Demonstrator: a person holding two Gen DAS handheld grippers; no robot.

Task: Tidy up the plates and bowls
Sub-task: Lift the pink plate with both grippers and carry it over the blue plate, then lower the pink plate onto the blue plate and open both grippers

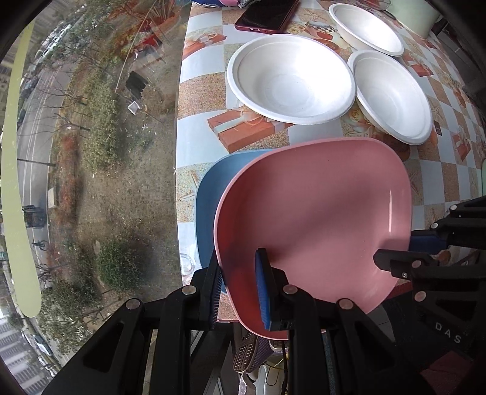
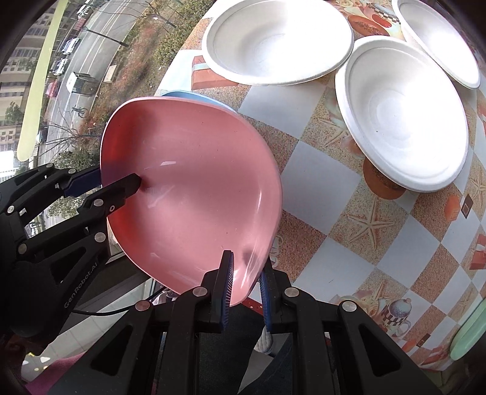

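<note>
A pink plate (image 1: 316,224) is held tilted above the table's near edge, over a blue plate (image 1: 212,194) that lies on the table. My left gripper (image 1: 240,282) is shut on the pink plate's near rim. My right gripper (image 2: 246,273) is shut on the pink plate (image 2: 194,194) at its opposite rim; it also shows at the right of the left wrist view (image 1: 395,255). Three white bowls lie beyond: one (image 1: 291,79) in the middle, one (image 1: 395,97) to its right, one (image 1: 367,29) farther back. The blue plate's edge (image 2: 194,97) peeks out behind the pink plate.
The table (image 1: 200,91) has a checkered patterned cloth and ends at a window on the left. A dark red phone (image 1: 267,15) lies at the back. A pale green plate's rim (image 2: 467,337) shows at the right edge.
</note>
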